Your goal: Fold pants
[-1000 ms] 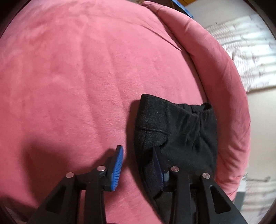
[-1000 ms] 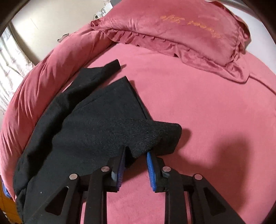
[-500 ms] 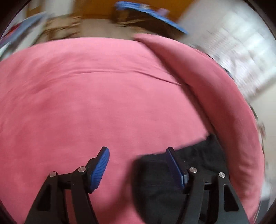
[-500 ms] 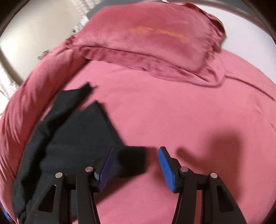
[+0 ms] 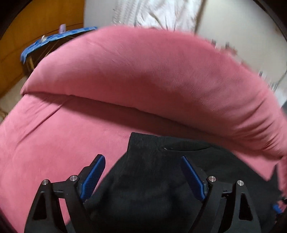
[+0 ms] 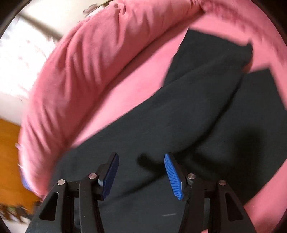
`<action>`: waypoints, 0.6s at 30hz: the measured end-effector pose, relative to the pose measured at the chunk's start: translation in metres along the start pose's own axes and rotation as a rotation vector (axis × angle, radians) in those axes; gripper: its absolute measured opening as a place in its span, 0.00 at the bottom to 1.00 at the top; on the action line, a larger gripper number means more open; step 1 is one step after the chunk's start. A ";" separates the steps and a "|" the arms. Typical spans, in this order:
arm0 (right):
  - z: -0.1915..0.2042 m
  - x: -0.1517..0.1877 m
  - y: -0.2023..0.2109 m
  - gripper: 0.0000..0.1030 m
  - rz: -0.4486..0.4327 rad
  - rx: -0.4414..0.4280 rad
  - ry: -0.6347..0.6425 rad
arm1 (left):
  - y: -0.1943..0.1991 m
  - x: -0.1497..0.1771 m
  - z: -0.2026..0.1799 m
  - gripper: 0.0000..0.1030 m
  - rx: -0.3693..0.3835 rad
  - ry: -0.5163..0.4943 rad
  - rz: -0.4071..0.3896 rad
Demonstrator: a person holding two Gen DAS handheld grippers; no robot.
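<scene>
The black pants (image 5: pixel 154 172) lie on a pink bedspread (image 5: pixel 53 143). In the left wrist view my left gripper (image 5: pixel 141 161) is open and empty, its blue pads above the waist end of the pants. In the right wrist view the pants (image 6: pixel 206 107) stretch away toward the upper right, with the legs lying one over the other. My right gripper (image 6: pixel 141 159) is open and empty, just above the black cloth. Both views are blurred by motion.
A rolled pink duvet (image 5: pixel 161 80) runs along the far side of the pants, also in the right wrist view (image 6: pixel 86 71). Orange wooden furniture (image 5: pixel 44 23) and white curtains (image 5: pixel 157 12) lie beyond the bed.
My right gripper has let go of the pants fold and opened. Both grippers have swung round over the pants toward the rolled duvet, and the left one has opened wider.
</scene>
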State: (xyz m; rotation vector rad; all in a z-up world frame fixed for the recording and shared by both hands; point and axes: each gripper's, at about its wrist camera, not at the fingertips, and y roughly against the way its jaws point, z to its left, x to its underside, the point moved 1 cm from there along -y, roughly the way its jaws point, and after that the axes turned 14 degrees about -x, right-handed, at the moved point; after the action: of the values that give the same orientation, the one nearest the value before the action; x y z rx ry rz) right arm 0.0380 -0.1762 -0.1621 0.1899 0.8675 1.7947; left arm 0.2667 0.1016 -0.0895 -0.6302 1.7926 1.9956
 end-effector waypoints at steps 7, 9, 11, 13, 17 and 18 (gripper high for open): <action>0.007 0.020 -0.032 0.53 -0.005 0.055 0.114 | -0.056 -0.014 -0.021 0.90 -0.038 -0.137 0.023; -0.007 0.014 -0.027 0.53 -0.052 0.025 0.025 | -0.070 -0.011 -0.024 0.84 0.015 -0.126 0.095; -0.014 0.009 -0.024 0.53 -0.080 0.033 -0.020 | -0.076 -0.008 -0.026 0.67 0.026 -0.105 0.122; -0.017 0.006 -0.019 0.53 -0.110 0.042 -0.024 | -0.068 -0.004 -0.030 0.55 -0.011 -0.129 0.072; -0.027 -0.015 0.008 0.53 -0.228 0.050 -0.075 | -0.039 -0.003 -0.031 0.38 -0.025 -0.123 -0.033; -0.033 -0.019 0.017 0.53 -0.269 0.049 -0.094 | -0.027 -0.004 -0.026 0.37 -0.029 -0.096 -0.075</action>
State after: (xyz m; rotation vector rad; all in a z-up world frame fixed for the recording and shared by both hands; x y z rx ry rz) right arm 0.0161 -0.2105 -0.1697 0.1787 0.8285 1.5039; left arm 0.2873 0.0785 -0.1120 -0.5920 1.6627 1.9710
